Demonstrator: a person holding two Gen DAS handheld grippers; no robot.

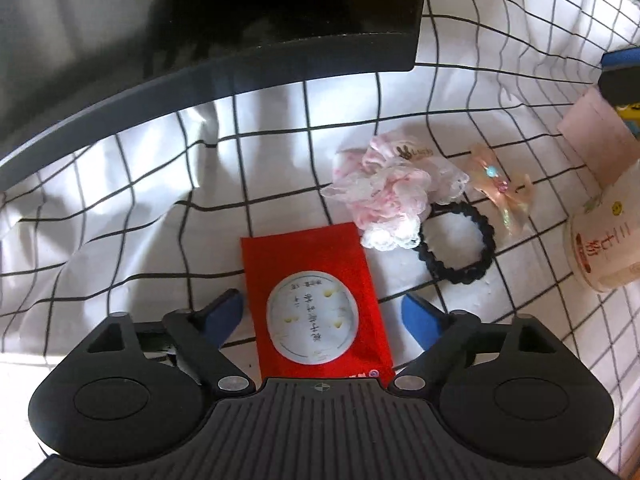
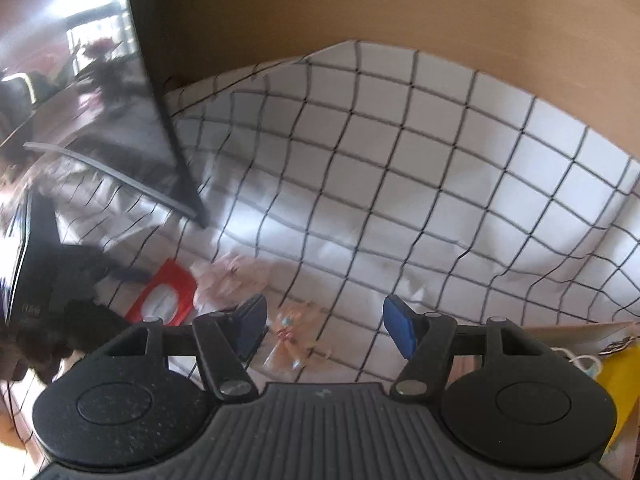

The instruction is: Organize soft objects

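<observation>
Both grippers stand with jaws open: left gripper (image 1: 322, 312) straddles the red wet-wipe pack (image 1: 316, 304) lying on the checked cloth (image 1: 140, 216); right gripper (image 2: 324, 328) holds nothing. Closing crookedly could skid the slick pack.

Left gripper (image 1: 322, 316): matte black body, ribbed centre plate, small crosshair mark at 12 o'clock edge. Round domed housings at 9 and 3 o'clock. Black linkage arms, silver pivot screws. Fingers (image 1: 228, 312) faced with blue pads.

Right gripper (image 2: 324, 326): same build, black ribbed plate, blue pads (image 2: 400, 326), dust specks on 9 o'clock housing.
</observation>
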